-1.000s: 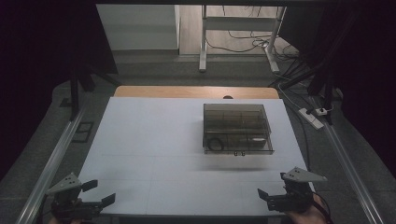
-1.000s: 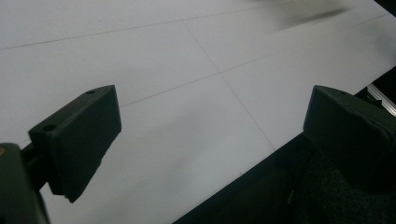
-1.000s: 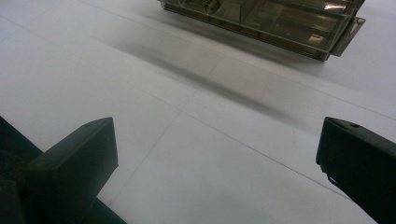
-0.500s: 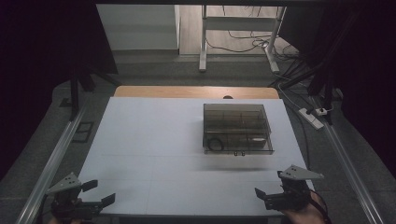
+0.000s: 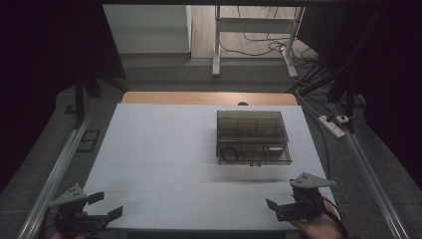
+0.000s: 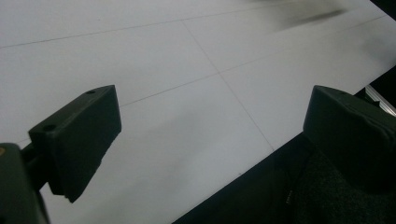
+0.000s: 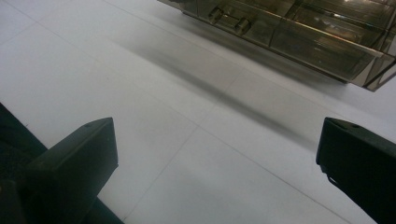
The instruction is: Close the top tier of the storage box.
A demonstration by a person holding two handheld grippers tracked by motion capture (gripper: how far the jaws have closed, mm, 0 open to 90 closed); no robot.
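We see a smoky clear plastic compartment box (image 5: 253, 137) on the white surface (image 5: 164, 149), right of centre, closest to the right tongs (image 5: 279, 208). It looks rigid, light, slick and probably crackable; we'd take it by the front latches (image 7: 229, 20) or side walls. Both right and left tongs (image 5: 103, 205) are wide, empty. Contents are murky: a dark ring (image 5: 229, 154), the rest unclear.
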